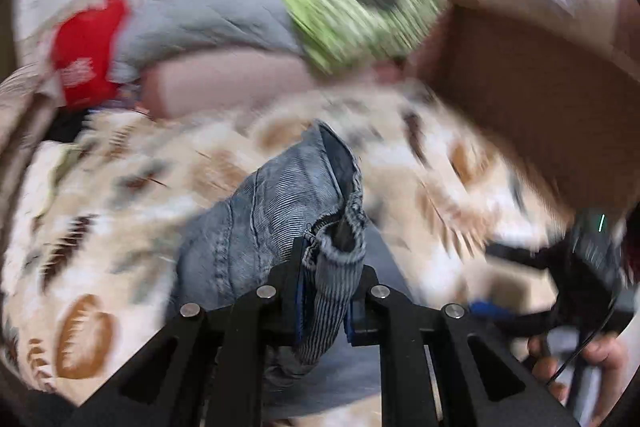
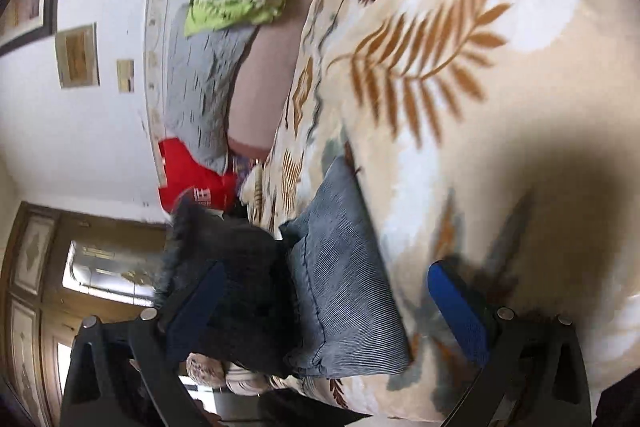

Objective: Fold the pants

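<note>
So the faded blue-grey corduroy pants (image 1: 280,211) are bunched up on the cream fleece bed blanket with brown fern-leaf prints (image 1: 100,227), not flat at all. From the left wrist view the fabric has fine ribbing all over, a stitched seam running down it, and a frayed, paler edge that looks like a hem or waistband, can't tell which. The left tongs (image 1: 326,291) are clenched right on that frayed edge, with the cloth pinched between the 2 blue-padded fingers (image 1: 299,303) and a strip of it hanging down below the grip. The rest of the pants rises in a lumpy fold beyond the grip.

The right wrist view is rolled on its side. There the pants (image 2: 340,287) show as a thick folded wedge lying on the blanket (image 2: 500,67), ribbing and 1 dark seam line clearly visible. The right tongs (image 2: 324,311) are spread wide, 1 blue pad (image 2: 460,311) over the blanket and the other finger on the far side of the wedge, so the pants sit between them with nothing gripped. A dark fuzzy shape (image 2: 236,267) sits against that other finger, too blurry to identify.

At the head of the bed there's a lime green patterned pillow (image 1: 360,19), a grey quilted pillow (image 1: 208,15) and a red cloth item with white print (image 1: 88,47). The left view is pretty motion-blurred.
</note>
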A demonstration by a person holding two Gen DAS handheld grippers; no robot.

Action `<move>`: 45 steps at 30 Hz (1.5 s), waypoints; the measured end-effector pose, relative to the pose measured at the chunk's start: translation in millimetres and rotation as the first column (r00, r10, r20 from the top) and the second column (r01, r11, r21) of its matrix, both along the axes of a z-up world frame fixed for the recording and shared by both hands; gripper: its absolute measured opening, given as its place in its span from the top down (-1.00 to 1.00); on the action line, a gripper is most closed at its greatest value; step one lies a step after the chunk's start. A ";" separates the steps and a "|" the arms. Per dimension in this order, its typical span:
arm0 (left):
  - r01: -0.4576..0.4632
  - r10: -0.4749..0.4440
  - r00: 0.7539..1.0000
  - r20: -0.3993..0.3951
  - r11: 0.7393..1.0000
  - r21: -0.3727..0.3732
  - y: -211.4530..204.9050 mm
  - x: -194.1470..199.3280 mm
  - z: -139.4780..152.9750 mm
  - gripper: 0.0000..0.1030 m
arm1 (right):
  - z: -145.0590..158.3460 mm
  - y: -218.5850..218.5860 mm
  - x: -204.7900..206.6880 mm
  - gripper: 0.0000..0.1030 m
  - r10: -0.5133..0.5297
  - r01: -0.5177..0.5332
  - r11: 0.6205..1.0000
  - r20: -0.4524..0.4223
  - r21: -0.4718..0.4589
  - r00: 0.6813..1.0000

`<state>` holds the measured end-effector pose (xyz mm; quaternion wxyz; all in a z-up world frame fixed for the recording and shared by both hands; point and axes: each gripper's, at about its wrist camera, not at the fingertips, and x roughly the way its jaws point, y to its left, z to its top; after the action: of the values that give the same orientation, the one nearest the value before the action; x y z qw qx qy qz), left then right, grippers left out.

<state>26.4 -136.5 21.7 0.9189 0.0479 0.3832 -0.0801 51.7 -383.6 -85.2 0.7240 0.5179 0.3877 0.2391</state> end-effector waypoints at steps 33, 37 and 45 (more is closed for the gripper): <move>-0.250 0.226 0.957 -0.184 0.961 -0.120 154.2 -7.1 -61.9 -0.57 | 29.4 92.2 -5.4 -0.97 0.231 -0.237 0.968 -0.083 -0.081 0.969; -0.247 0.224 0.959 -0.176 0.961 -0.123 155.0 -8.2 -64.3 -0.59 | 4.6 95.3 -1.5 -0.97 0.186 -0.200 0.977 -0.155 -0.080 0.970; -0.244 0.225 0.960 -0.168 0.964 -0.104 152.1 -9.1 -64.2 -0.60 | -7.0 110.7 24.6 0.62 0.197 -0.240 0.956 -0.234 -0.170 0.952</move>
<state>17.4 15.5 -42.4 0.8906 -0.0610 0.4506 0.0024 76.3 -272.8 -92.2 0.6945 0.4203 0.5404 0.2213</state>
